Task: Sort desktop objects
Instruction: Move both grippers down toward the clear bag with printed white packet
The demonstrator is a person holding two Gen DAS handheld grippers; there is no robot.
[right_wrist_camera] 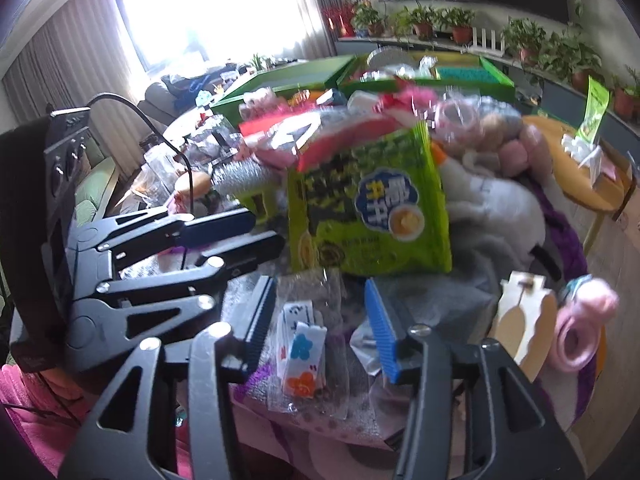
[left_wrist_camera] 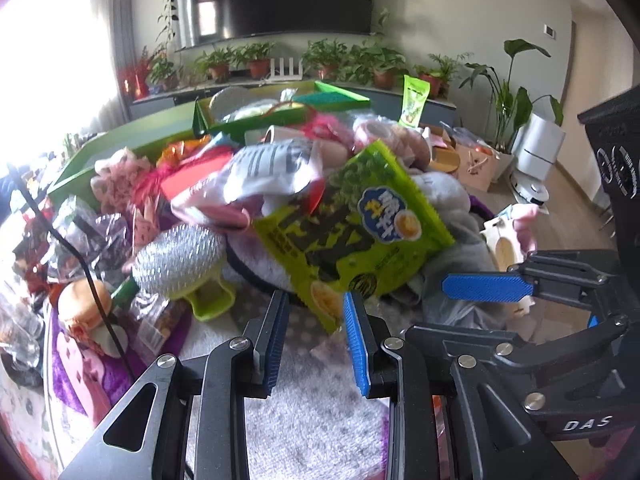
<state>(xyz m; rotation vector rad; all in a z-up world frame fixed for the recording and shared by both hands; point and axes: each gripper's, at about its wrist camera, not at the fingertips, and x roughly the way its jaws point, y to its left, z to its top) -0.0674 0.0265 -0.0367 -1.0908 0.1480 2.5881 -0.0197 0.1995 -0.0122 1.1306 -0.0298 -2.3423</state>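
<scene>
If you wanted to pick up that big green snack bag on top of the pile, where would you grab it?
Probably by the green snack bag's lower corner, coming from the near side. That flat sealed edge juts out over the pile toward the left gripper, thin enough to pinch; the puffy middle looks too wide and slippery.

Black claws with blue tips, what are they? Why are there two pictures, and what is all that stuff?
They are grabbing tools, one in each of a person's hands. Each has a small camera looking along its two fingers. So one picture comes from the left gripper and the other from the right gripper. In front lies a messy heap: a green snack bag, a silver hairbrush and a toy burger. Neither tool holds anything. The right one's fingers stand open around a little flowery packet without squeezing it. The left one's fingers are only slightly apart, near the bag's corner.
</scene>
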